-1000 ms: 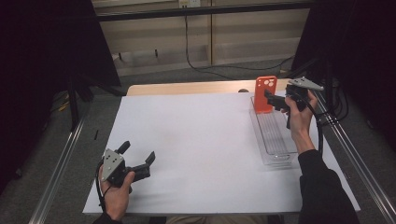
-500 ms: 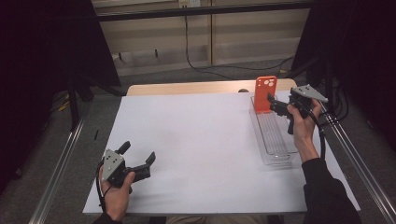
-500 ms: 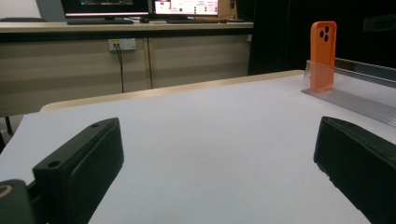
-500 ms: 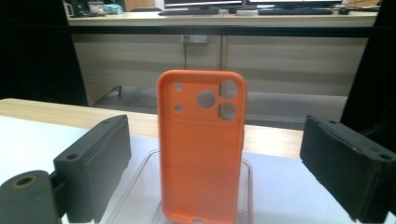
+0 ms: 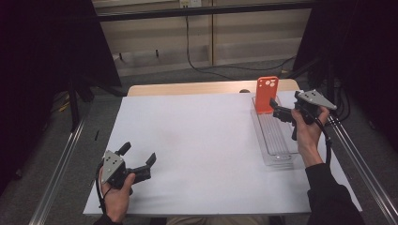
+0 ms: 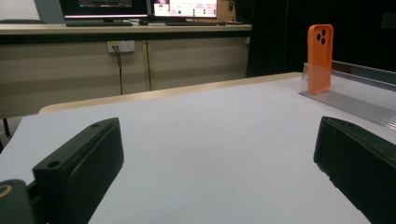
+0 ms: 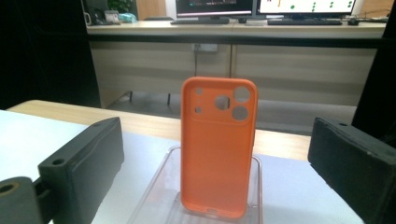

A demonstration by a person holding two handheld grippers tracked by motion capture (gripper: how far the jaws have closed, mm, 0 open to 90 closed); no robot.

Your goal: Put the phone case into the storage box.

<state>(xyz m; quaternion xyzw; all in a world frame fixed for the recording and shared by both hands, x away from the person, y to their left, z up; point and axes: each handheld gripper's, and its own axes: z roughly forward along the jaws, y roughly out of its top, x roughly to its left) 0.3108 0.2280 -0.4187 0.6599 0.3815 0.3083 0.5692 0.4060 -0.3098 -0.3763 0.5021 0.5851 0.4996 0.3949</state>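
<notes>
one orange phone case (image 5: pixel 267 95) stands upright at the far end of one clear plastic tray (image 5: pixel 281 152), on the right side of the table (image 5: pixel 206 140). the tray is long and ribbed inside, and it lies on one white sheet that covers most of the table top. the case has four round holes for the camera in its upper part, as the right gripper view (image 7: pixel 217 144) shows.

two grippers are in the scene. the right gripper (image 5: pixel 276 108) is held just beside the case, on its near right side, and does not touch it. its two black jaws have just been opening and now stand wide apart; in the right gripper view the case is seen between them but farther off, with free space on both sides. the left gripper (image 5: pixel 139 159) rests low at the near left of the sheet, well apart from the tray, jaws spread wide with nothing between them.
</notes>
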